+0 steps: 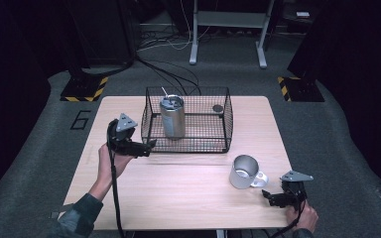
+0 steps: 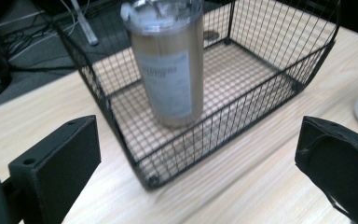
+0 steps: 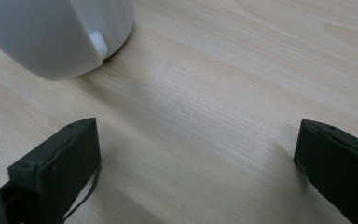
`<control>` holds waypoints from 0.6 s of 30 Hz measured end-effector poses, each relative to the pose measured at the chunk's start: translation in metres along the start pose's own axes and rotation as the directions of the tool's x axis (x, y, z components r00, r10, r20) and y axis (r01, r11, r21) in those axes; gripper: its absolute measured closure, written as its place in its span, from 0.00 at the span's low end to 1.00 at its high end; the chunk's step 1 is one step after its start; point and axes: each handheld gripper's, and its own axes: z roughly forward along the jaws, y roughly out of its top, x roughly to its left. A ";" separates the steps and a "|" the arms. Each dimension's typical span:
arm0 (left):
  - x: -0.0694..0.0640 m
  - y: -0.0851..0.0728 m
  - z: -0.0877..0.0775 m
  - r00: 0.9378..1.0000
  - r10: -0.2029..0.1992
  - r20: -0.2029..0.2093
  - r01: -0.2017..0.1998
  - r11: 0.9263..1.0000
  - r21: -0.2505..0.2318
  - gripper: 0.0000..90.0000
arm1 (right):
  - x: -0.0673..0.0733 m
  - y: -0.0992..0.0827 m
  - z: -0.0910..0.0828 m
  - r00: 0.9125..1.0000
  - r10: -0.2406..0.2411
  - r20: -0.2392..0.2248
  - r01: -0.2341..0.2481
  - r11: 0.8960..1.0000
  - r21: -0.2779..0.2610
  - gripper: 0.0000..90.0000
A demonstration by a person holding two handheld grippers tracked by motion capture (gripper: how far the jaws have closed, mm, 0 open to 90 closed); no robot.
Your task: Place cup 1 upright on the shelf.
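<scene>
Holding nothing, the left gripper [image 1: 146, 146] has its two black jaws spread wide apart. It sits just beside the near left corner of the wire basket [image 1: 225, 119], and its tips point at that corner. In the left gripper view, the left gripper [image 2: 196, 163] has only bare table between its jaws, and the basket [image 2: 261, 93] lies just past them. A person's left hand [image 1: 110, 161] holds this gripper from below, and a black cable hangs down from it to the table edge.

Inside the basket stands a tall metal tumbler [image 1: 172, 116] with a clear lid. It stands upright, close to the basket's left end. In the left gripper view the tumbler [image 2: 170, 65] shows through the wires, right behind the near wall. A small dark round thing [image 1: 218, 107] lies on the basket floor at the far right corner.

The right gripper [image 1: 268, 196] is open wide too, and it grips nothing. It is near the front right corner of the table [image 1: 178, 188], held by the person's right hand [image 1: 302, 218]. Just beside it, a little to the left, is a silver mug [image 1: 244, 172] with a white handle. In the right gripper view the mug [image 3: 51, 37] is up at the top left, apart from the right gripper [image 3: 196, 168].
</scene>
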 end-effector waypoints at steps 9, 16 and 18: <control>0.006 -0.045 0.004 1.000 -0.020 -0.005 0.020 0.998 0.060 0.00 | 0.000 0.000 0.000 1.000 0.000 0.000 0.000 1.000 0.000 0.00; 0.012 -0.073 0.007 0.998 -0.062 -0.015 0.063 0.995 0.072 0.00 | 0.000 0.000 0.000 1.000 0.000 0.001 0.000 1.000 0.000 0.00; 0.013 -0.077 0.009 0.997 -0.074 -0.016 0.075 0.995 0.072 0.00 | 0.000 0.000 0.000 1.000 -0.001 0.001 0.001 1.000 0.000 0.00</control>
